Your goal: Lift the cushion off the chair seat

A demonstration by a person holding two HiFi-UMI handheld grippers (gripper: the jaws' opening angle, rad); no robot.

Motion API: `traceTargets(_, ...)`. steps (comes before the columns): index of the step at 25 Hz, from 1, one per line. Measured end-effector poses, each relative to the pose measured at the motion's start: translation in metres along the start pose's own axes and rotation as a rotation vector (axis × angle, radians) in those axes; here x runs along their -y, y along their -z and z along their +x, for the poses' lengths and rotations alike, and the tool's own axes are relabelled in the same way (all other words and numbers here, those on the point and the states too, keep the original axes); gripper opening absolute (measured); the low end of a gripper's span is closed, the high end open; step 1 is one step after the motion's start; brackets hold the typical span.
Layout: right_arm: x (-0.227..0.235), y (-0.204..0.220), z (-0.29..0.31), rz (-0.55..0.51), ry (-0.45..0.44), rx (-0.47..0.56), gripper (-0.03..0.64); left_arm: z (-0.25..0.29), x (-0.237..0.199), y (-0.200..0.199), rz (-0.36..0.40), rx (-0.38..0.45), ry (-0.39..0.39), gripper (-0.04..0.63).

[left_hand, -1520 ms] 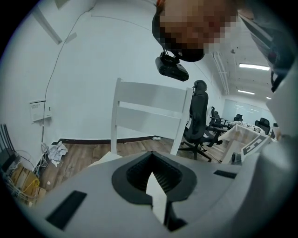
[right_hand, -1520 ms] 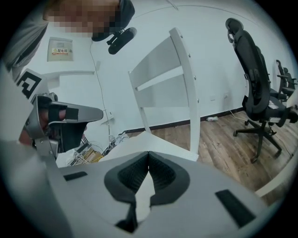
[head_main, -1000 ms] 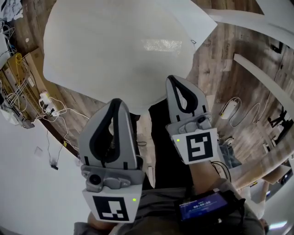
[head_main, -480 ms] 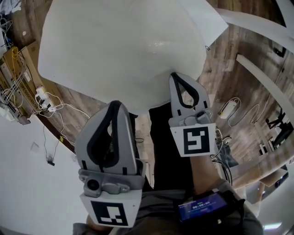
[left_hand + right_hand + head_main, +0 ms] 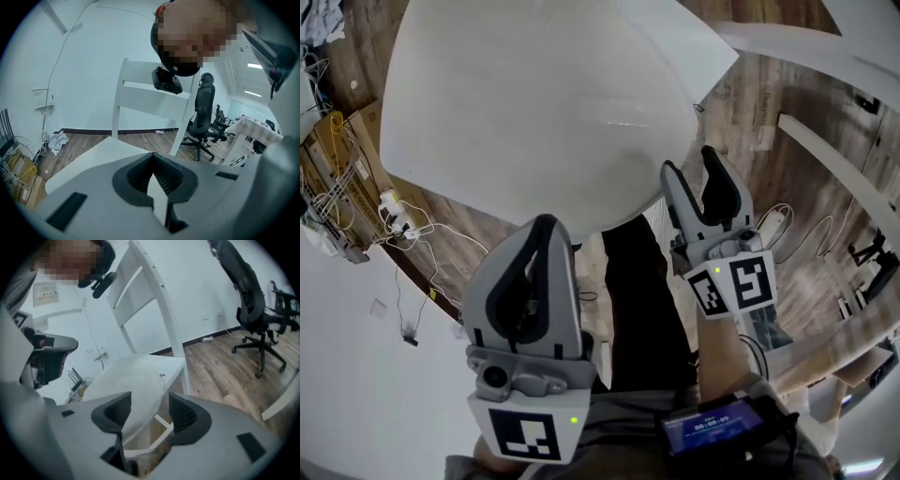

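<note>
Head view: cushion (image 5: 534, 103) gripped on one side only

The cushion is seen lying over the chair seat (image 5: 711, 52), with its near edge reaching out past the seat toward the person. That edge is pinched by the left gripper (image 5: 546, 223), whose jaws are pressed together on a sliver of white fabric in the left gripper view. The right gripper (image 5: 690, 161) has just been opening. Its jaws are spread, and the cushion's edge is seen between them but touched by neither pad. Whether the cushion is clear of the seat cannot be told; the far part is judged to be resting there. The lift is judged barely begun, and a right-side grip is yet to be made.
</note>
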State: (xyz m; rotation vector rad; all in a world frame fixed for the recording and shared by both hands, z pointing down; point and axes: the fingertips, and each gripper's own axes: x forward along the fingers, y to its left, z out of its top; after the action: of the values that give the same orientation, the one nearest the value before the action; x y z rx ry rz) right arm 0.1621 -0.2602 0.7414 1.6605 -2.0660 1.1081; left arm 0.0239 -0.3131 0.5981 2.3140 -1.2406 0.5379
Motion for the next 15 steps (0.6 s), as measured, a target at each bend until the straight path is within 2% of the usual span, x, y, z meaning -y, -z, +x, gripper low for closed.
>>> traceTargets(3, 0.008, 0.005, 0.009, 0.178, -0.075, 0.032, 0.283, 0.005, 0.002, -0.001, 0.007, -0.001, 0.002, 0.006)
traceTargets(5, 0.006, 0.008, 0.014, 0.245, -0.129, 0.025, 0.282, 0.006, 0.004, -0.002, 0.015, -0.005, 0.004, 0.006)
traceTargets(7, 0.001, 0.010, 0.018, 0.278, -0.176, 0.002, 0.269, 0.005, 0.005, -0.004, 0.022, -0.009, 0.005, 0.006)
traceTargets(10, -0.007, 0.014, 0.024, 0.316, -0.237, -0.020, 0.192, 0.005, 0.002, -0.006, 0.028, -0.010, -0.003, 0.006)
traceTargets(15, -0.015, 0.007, 0.020, 0.321, -0.264, -0.028, 0.117, -0.002, -0.008, -0.016, 0.031, 0.008, -0.029, 0.006)
